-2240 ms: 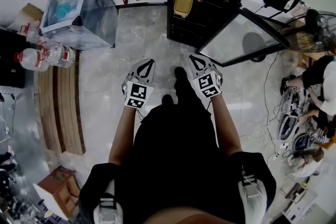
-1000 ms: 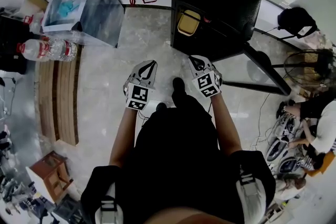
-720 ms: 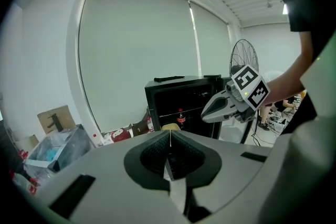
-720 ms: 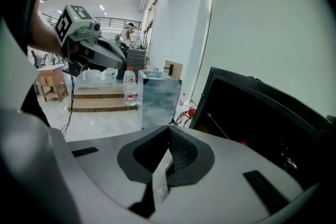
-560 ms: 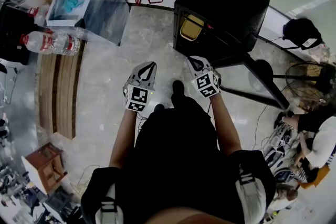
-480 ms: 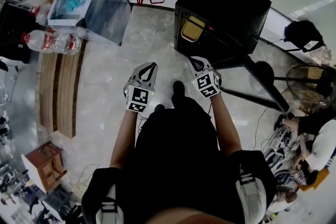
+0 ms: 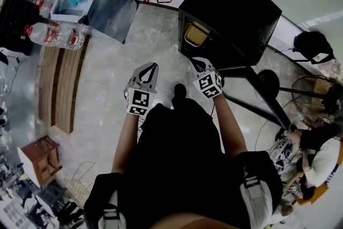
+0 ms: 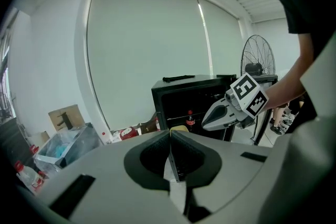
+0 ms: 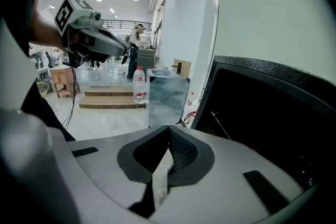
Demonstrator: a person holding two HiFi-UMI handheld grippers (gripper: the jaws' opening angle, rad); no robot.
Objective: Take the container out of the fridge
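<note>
— Hand-held gripper on the left (image 7: 154,65): how are its jaws found?
— Pressed together, with nothing held between them. It is held out above the pale marble floor (image 7: 107,78).
— And the right hand-held gripper (image 7: 194,61)?
— Its jaws are likewise closed and empty. It is held just in front of the small black fridge (image 7: 236,8), which is seen standing open.
— Where is the yellow rounded container (image 7: 194,35) seen?
— On a shelf inside the fridge, just ahead of the right hand-held gripper and touched by neither. A dark cola bottle (image 8: 190,119) is seen on a shelf beside it.
</note>
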